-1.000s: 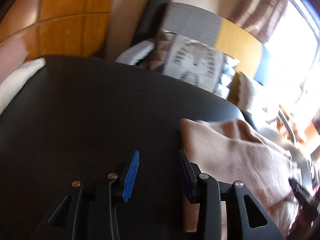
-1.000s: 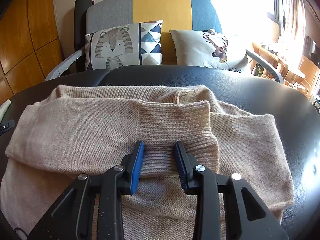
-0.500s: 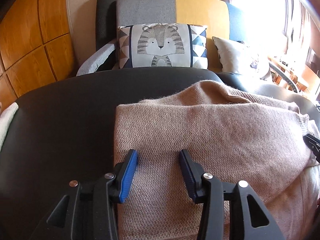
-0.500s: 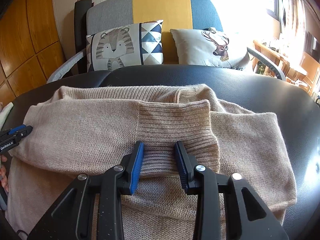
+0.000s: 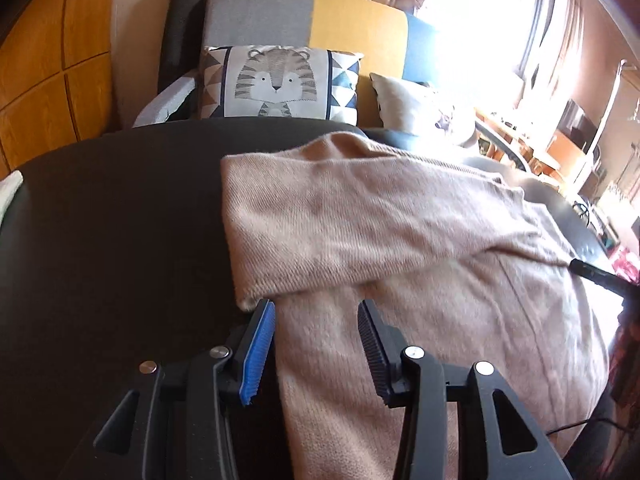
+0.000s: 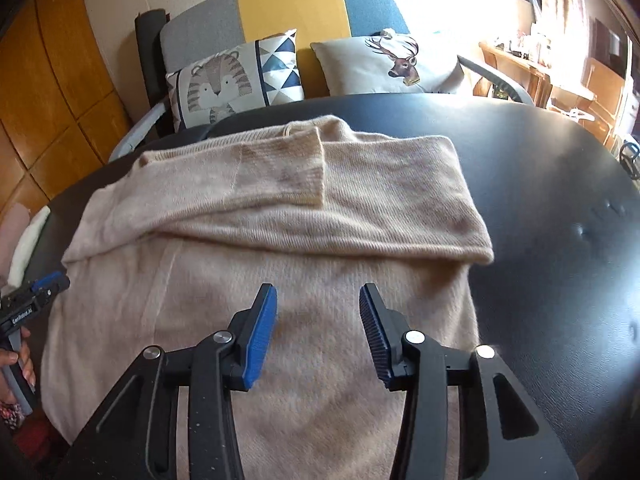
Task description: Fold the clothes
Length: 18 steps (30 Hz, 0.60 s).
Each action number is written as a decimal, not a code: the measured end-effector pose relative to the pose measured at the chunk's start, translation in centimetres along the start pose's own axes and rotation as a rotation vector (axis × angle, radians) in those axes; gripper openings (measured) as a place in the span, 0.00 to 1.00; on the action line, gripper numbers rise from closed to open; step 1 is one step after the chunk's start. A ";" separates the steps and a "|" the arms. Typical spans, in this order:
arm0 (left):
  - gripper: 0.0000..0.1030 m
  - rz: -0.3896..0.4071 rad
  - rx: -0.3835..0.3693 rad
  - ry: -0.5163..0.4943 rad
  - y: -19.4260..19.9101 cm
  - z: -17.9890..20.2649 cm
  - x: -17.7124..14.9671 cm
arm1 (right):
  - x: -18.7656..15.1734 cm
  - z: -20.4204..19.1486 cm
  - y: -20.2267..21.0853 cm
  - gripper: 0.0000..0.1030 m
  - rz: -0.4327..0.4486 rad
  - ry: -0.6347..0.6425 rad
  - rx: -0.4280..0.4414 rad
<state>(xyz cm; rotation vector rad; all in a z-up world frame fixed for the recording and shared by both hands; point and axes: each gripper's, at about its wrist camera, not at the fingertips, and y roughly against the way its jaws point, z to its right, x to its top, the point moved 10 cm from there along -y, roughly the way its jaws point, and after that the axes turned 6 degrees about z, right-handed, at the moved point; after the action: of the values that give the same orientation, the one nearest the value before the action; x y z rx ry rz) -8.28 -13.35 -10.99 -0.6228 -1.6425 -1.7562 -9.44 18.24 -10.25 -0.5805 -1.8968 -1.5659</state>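
Sweater: we see a beige sweater [image 6: 304, 248] lying flat on the black worktop [image 6: 552, 208], its sleeves laid across the chest so that one ribbed cuff [image 6: 296, 168] rests near the collar
Long axis: the body runs from our near edge away toward the sofa [image 6: 288, 4]; the crossed sleeves form a band lying across that line
Left gripper: our left gripper [image 5: 316, 344] is spread wide and holds nothing; it hovers over the sweater's left edge, just short of the folded sleeve end [image 5: 256, 280]
Right gripper: our right gripper [image 6: 318, 328] is also spread and empty, poised over the middle of the lower body, with the sleeve band just ahead of it
Nearer side: each gripper is close to the cloth, the left at the side edge, the right nearer the centre
Hand pose: both point forward and slightly down along the sweater; in the right view we glimpse the hand [image 6: 16, 364] holding the left tool low at the worktop's edge
Stage, as we judge: the sleeves already lie folded in; the body lies at full length
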 end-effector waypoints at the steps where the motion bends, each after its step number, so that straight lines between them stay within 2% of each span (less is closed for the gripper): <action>1: 0.43 -0.005 0.006 -0.020 0.0 0.4 -0.5 | -0.6 0.1 -0.1 0.45 -0.012 0.029 -0.016; 4: 0.44 -0.001 0.066 -0.113 -0.5 1.3 -1.7 | -2.5 0.2 -0.3 0.45 -0.047 0.116 -0.064; 6: 0.46 0.021 0.105 -0.166 -0.4 1.5 -1.8 | -3.2 0.4 -1.2 0.47 -0.056 0.108 -0.062; 11: 0.50 0.006 0.167 -0.222 -1.1 0.7 -1.2 | -1.8 0.6 -2.6 0.56 -0.024 0.062 -0.042; 18: 0.53 -0.001 0.253 -0.267 -3.8 -2.4 1.4 | 0.2 -0.3 -5.1 0.59 -0.027 0.049 -0.026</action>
<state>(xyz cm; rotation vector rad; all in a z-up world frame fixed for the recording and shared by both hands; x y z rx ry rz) -11.76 -15.85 -12.82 -0.7599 -2.0072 -1.4806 -12.95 16.92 -13.67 -0.5255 -1.8577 -1.6101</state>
